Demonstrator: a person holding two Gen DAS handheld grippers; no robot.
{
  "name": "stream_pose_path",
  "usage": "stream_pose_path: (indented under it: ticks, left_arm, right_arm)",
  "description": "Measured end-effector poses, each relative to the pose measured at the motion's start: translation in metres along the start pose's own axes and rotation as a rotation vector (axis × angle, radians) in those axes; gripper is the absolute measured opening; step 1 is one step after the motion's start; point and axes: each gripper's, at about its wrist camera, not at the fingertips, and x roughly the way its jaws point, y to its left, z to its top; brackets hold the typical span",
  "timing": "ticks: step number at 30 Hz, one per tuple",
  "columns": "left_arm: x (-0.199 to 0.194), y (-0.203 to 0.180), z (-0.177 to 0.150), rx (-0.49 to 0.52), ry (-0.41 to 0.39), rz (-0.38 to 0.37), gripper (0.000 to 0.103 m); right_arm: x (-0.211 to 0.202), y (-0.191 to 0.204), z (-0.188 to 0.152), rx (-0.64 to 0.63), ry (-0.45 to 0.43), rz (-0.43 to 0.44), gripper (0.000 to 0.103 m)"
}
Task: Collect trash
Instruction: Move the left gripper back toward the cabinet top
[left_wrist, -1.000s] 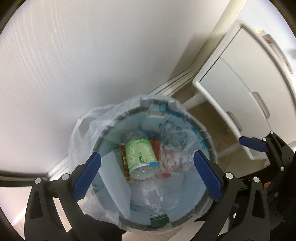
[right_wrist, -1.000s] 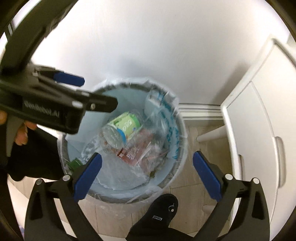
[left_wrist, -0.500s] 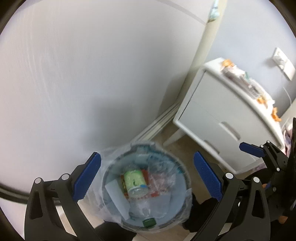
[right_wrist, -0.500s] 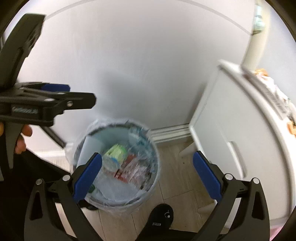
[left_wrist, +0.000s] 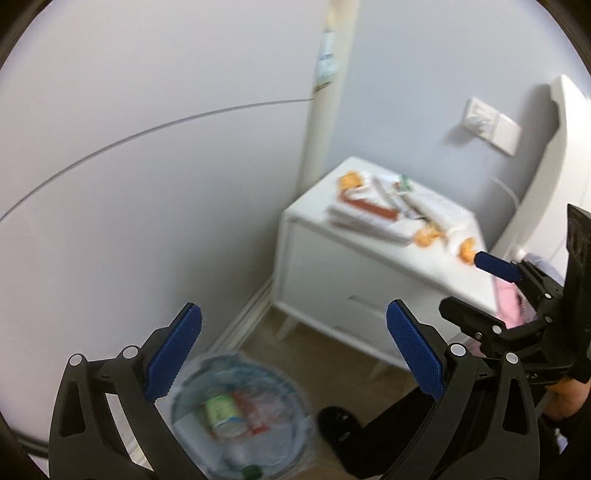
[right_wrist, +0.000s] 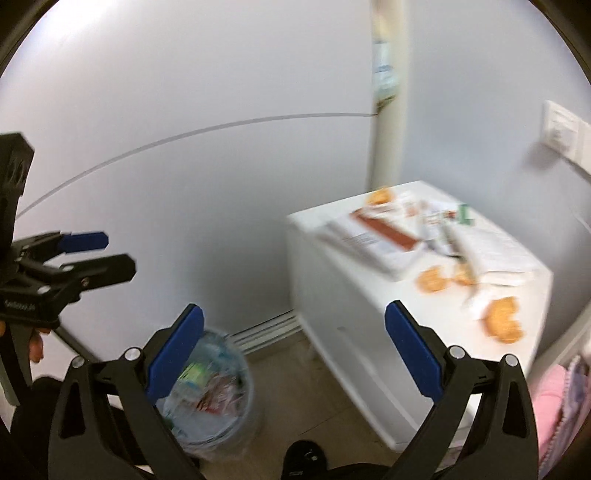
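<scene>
Both my grippers, left (left_wrist: 293, 356) and right (right_wrist: 293, 356), are spread wide and hold nothing. The lined trash bin (left_wrist: 236, 413) sits on the floor below, beside the white nightstand (right_wrist: 369, 314) littered with orange peels (right_wrist: 502, 319) and papers (right_wrist: 384, 236).

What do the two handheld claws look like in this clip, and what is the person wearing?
Both the left claw and the right claw have black plastic frames with cut-out struts, silver rivets and textured blue pads on the fingers. The left one carries faint white lettering on its side, unreadable here. The person wears dark clothing and a black shoe.
</scene>
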Motion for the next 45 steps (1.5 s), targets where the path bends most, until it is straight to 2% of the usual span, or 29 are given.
stream_pose_path:
  ticks: [6,14,21,27,31,37,41,45]
  left_arm:
    - [-0.001,-0.049,0.028,0.088,-0.043,-0.061,0.097]
    - [0.013,-0.104,0.043,0.166,-0.051,-0.144,0.097]
    - [0.032,-0.142,0.052,0.206,-0.042,-0.184,0.097]
    - [0.049,-0.16,0.059,0.233,-0.042,-0.211,0.097]
    - [0.068,-0.167,0.063,0.248,-0.01,-0.21,0.097]
    - [0.097,-0.173,0.059,0.288,0.055,-0.21,0.097]
    - [0.116,-0.174,0.058,0.287,0.103,-0.231,0.097]
    - [0.131,-0.173,0.059,0.294,0.109,-0.235,0.097]
  right_arm:
    - [-0.03,-0.047,0.005,0.067,-0.041,-0.062,0.096]
    - [-0.084,-0.099,-0.009,0.142,-0.075,-0.147,0.096]
    - [-0.094,-0.13,-0.009,0.154,-0.081,-0.186,0.096]
    - [-0.086,-0.15,-0.014,0.146,-0.059,-0.142,0.096]
    - [-0.076,-0.162,-0.02,0.14,-0.045,-0.103,0.096]
    - [-0.063,-0.173,-0.021,0.122,-0.012,-0.093,0.096]
    - [-0.054,-0.188,-0.023,0.157,0.0,-0.095,0.096]
    - [-0.044,-0.206,-0.024,0.226,0.018,-0.057,0.096]
